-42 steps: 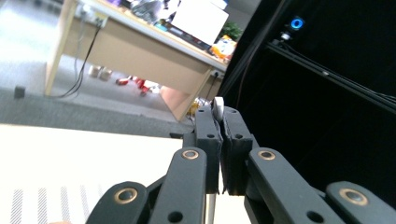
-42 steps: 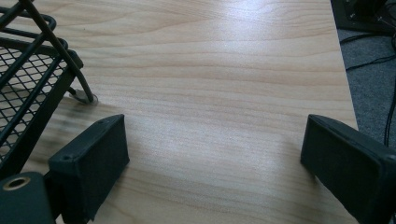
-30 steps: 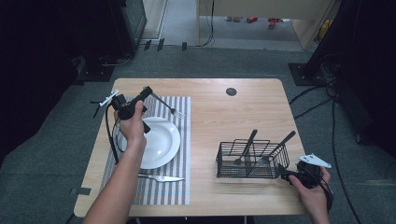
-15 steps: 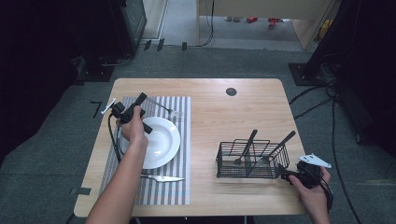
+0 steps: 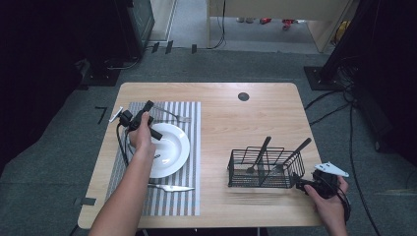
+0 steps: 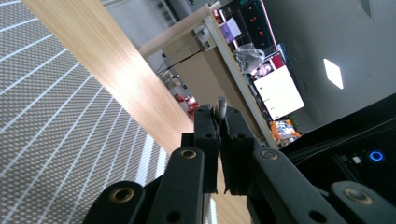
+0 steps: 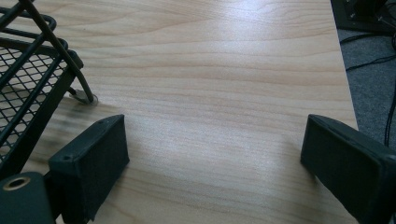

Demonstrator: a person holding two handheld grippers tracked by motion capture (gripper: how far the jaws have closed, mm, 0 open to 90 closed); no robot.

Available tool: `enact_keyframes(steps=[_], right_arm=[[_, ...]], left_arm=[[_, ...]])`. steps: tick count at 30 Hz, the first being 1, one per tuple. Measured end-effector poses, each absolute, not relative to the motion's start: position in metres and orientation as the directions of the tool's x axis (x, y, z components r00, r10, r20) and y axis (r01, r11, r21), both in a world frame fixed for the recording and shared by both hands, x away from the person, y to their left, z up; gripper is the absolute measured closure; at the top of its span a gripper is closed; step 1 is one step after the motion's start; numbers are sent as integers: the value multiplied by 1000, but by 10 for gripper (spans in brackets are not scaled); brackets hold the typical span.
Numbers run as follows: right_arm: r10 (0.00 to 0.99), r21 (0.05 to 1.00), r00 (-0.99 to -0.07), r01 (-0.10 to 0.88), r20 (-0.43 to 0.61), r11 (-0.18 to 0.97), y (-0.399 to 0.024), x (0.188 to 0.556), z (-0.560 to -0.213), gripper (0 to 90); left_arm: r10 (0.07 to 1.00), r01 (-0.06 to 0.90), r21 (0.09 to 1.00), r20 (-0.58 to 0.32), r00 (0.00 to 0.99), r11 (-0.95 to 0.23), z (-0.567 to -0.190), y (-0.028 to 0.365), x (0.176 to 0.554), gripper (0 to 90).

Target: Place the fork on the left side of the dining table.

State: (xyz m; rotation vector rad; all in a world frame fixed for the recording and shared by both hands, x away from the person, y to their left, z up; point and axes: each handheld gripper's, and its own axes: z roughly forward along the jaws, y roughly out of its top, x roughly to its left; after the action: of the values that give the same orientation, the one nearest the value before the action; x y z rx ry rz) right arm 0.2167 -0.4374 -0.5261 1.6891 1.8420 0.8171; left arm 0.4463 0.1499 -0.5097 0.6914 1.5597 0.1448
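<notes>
My left gripper [image 5: 149, 104] hovers over the far left part of the striped placemat [image 5: 193, 162], just beyond the white plate [image 5: 172, 147]. It is shut on the handle of a metal fork [image 5: 173, 117], whose tines point right, low over the mat. In the left gripper view the jaws [image 6: 219, 116] pinch the thin metal handle end [image 6: 222, 106]. A knife [image 5: 169, 188] lies on the mat in front of the plate. My right gripper [image 5: 301, 181] rests open on the table by the right end of the black wire basket [image 5: 246, 172], nothing between its pads [image 7: 93, 158].
The wire basket [image 7: 28, 93] holds several dark-handled utensils that lean out to the right. A round black grommet [image 5: 243, 96] sits in the table's far edge area. Bare wood lies between the placemat and the basket.
The left hand has come down and toward me with the fork, from above the mat's far corner to low over the mat beside the plate. The right hand has kept still.
</notes>
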Motion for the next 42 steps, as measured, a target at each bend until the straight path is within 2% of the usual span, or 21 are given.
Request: enact_keyframes(steps=[5,16,20,25,31,37,42], right_arm=[[995,722,-99,690,30,47,-437,217,-526,72],[995,722,-99,690,30,47,-437,217,-526,72],[995,722,-99,690,31,47,-437,217,-526,72],[994,722,-101,690,30,48,-437,217,-526,72],[994,722,-101,690,30,48,-437,217,-526,72],[994,724,-105,688,29,52,-438,217,-526,72],[994,724,-105,688,29,51,-438,217,-526,72]], left_arm=[[527,322,511,-849,43,797,-514,151,447,886],[509,290,490,-861,11,822,-520,150,449,887],[558,327,525,-830,-10,786,-515,150,449,862],[681,417,606,-731,-45,678,-514,148,450,798],[717,469,617,-695,-53,632,-509,149,454,756],[754,530,605,-648,-105,594,-503,148,457,707],[762,539,598,-632,-139,594,-500,146,458,664]])
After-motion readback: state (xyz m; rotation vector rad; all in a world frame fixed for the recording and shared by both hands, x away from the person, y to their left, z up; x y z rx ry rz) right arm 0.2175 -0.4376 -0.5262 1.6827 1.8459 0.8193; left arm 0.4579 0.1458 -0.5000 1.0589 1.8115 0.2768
